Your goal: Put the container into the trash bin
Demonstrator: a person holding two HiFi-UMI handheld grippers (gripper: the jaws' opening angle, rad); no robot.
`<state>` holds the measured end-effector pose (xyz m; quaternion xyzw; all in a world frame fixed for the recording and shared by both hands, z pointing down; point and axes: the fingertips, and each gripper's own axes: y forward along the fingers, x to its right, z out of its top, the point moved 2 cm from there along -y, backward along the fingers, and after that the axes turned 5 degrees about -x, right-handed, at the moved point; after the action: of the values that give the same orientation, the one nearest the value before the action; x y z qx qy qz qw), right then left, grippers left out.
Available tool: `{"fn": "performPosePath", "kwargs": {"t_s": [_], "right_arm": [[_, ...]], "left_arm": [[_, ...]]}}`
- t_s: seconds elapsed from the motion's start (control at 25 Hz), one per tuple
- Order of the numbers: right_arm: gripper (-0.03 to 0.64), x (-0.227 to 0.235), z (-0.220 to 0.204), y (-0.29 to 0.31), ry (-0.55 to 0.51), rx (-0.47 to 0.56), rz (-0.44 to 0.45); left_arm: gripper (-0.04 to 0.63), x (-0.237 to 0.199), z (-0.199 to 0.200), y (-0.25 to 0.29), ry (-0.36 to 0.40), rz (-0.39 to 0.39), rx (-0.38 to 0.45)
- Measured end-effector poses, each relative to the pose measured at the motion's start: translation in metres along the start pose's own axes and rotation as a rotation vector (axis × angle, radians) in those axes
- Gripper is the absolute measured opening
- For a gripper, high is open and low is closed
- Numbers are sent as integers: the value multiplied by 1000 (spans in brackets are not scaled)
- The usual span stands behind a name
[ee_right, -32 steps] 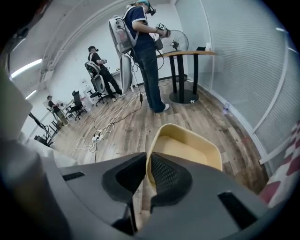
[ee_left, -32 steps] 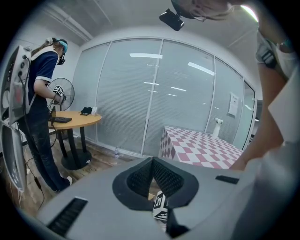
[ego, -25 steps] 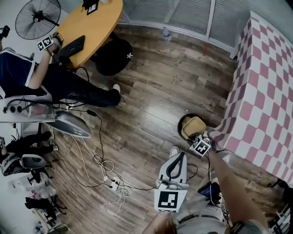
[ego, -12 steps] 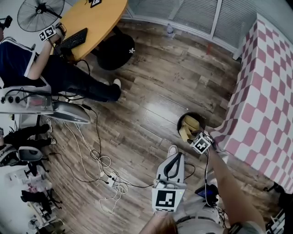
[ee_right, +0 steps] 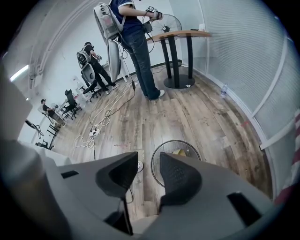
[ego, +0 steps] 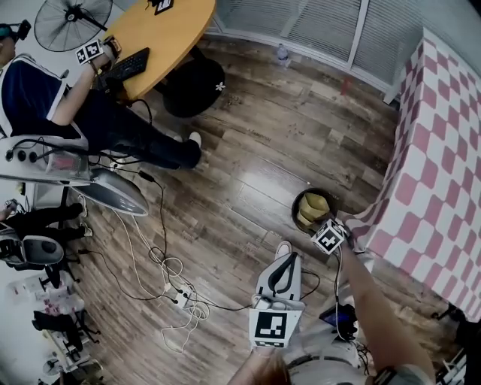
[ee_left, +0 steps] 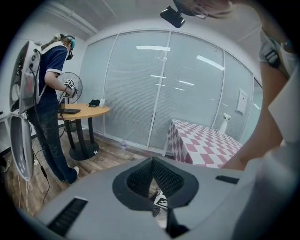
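The container point(ego: 315, 206), a pale yellowish piece, lies inside the trash bin point(ego: 295, 213), a round dark bin standing on the wooden floor point(ego: 255, 143). In the right gripper view the bin's rim point(ee_right: 159, 147) shows as a thin dark ring with a corner of the container point(ee_right: 180, 151) inside it. The right gripper point(ego: 323, 228) hangs just above the bin's near edge and points steeply down at it. It has let go: its jaws stand apart and are closing, and the gap of the right gripper point(ee_right: 149, 159) shows only floor and the bin's rim. The left gripper point(ego: 294, 258) is held near the bin on the person's side, a little to its left in the head view. Its jaws are clenched together on nothing, and in its own view the left gripper point(ee_left: 152, 161) shows both pads meeting at the tip. Just right of the bin hangs the checkered tablecloth point(ego: 440, 158), its lower corner reaching close to the rim. Left of the bin a tangle of cables point(ego: 174, 280) lies on the floor. Well apart from the bin, toward the far left, stands a round wooden table point(ego: 161, 34) with a keyboard point(ego: 129, 66) on it, a person in a dark top point(ego: 34, 94) beside it and a fan point(ego: 71, 21) beyond.
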<state>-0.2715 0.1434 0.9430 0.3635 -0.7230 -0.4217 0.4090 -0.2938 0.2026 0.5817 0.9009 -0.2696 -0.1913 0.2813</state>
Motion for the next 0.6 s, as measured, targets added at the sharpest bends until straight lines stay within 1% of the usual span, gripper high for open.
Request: {"fn": "performPosePath", "kwargs": {"t_s": [0.08, 0.2, 0.36, 0.48, 0.6], "right_arm": [[130, -1, 1, -2, -10, -6, -5], [89, -5, 1, -12, -14, 6, -33], [9, -8, 5, -30, -8, 43, -59], [-3, -18, 12, -48, 1, 82, -32], [-6, -33, 21, -71, -1, 143, -1]], "left_arm": [[6, -1, 0, 0, -2, 5, 2], [6, -5, -1, -5, -11, 25, 10], [6, -11, 2, -12, -15, 62, 35], [6, -12, 2, -16, -4, 81, 33], [6, -6, 2, -20, 4, 80, 36]]}}
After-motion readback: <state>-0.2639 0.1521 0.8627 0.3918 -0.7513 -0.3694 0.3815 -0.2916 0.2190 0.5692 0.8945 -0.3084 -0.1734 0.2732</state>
